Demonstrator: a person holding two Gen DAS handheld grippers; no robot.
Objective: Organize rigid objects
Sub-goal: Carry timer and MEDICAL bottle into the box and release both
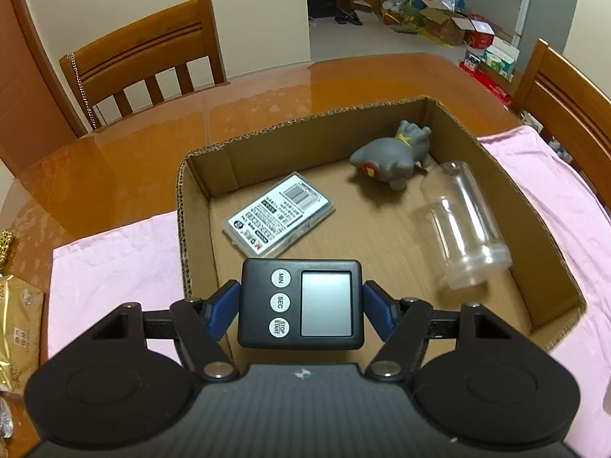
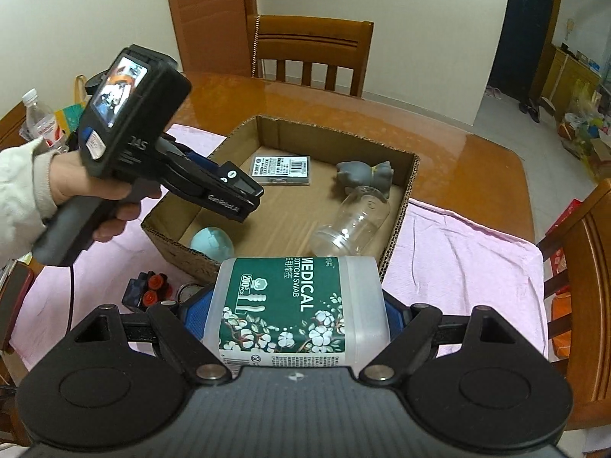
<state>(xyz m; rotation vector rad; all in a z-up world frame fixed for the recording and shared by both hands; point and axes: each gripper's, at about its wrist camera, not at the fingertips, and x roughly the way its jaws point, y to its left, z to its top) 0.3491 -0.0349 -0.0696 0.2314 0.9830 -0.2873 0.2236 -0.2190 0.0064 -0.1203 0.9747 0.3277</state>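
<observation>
My left gripper (image 1: pixel 301 301) is shut on a black digital timer (image 1: pixel 299 303), held over the near part of the open cardboard box (image 1: pixel 305 120). From the right wrist view the same left gripper (image 2: pixel 244 191) hangs above the box's left side with the timer (image 2: pixel 238 181) in it. My right gripper (image 2: pixel 294 305) is shut on a cotton swab container (image 2: pixel 294 305) with a green label, just in front of the box (image 2: pixel 401 206). Inside the box lie a flat card pack (image 1: pixel 278 215), a grey toy animal (image 1: pixel 393 152), a clear plastic bottle (image 1: pixel 462 225) and a pale blue egg (image 2: pixel 212 244).
The box stands on a pink cloth (image 2: pixel 458 252) over a glossy wooden table (image 1: pixel 152 141). A dark item with red caps (image 2: pixel 147 288) lies on the cloth left of the swab container. Wooden chairs (image 1: pixel 149 61) ring the table. Snack packets (image 1: pixel 15 328) sit at the left edge.
</observation>
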